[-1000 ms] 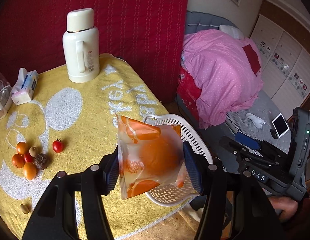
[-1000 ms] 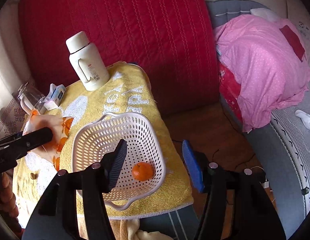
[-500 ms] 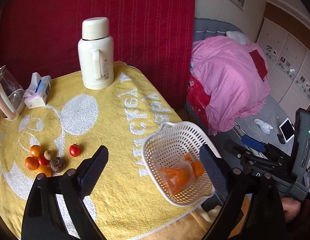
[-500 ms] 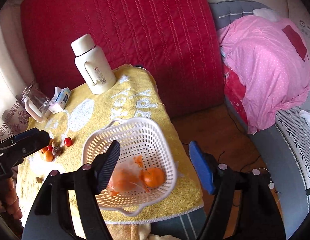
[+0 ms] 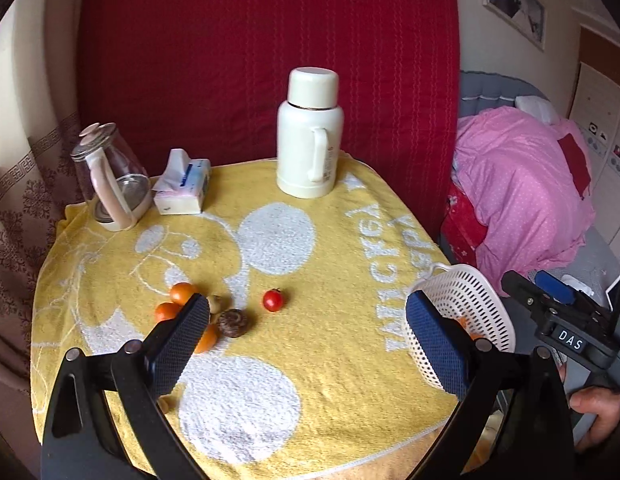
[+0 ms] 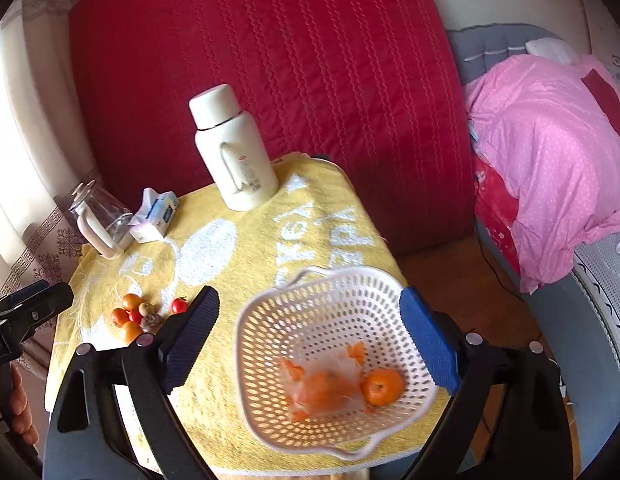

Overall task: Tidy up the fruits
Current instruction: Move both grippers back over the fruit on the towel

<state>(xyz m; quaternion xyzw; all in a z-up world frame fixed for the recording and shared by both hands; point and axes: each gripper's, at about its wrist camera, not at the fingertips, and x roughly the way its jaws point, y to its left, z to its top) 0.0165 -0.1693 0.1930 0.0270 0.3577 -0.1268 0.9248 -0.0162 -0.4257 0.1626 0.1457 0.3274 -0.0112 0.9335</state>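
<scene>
A white perforated basket (image 6: 322, 304) stands at the table's right front edge and holds a wrapped orange in a clear packet (image 6: 324, 386) and a loose orange (image 6: 381, 386). The basket also shows in the left wrist view (image 5: 470, 300). My right gripper (image 6: 310, 344) is open and empty above the basket. My left gripper (image 5: 305, 344) is open and empty above the yellow towel (image 5: 310, 360). A cluster of small oranges (image 5: 181, 293), a brown fruit (image 5: 233, 322) and a red tomato (image 5: 273, 299) lies just beyond its left finger.
A white thermos (image 5: 310, 136) stands at the back of the table. A glass kettle (image 5: 109, 180) and a tissue pack (image 5: 183, 188) are at the back left. A pink-covered bed (image 5: 522, 188) lies to the right. A red padded panel (image 6: 269, 60) backs the table.
My left gripper opened and dropped the wrapped orange into the basket, then swung left toward the fruit cluster. My right gripper stayed open over the basket.
</scene>
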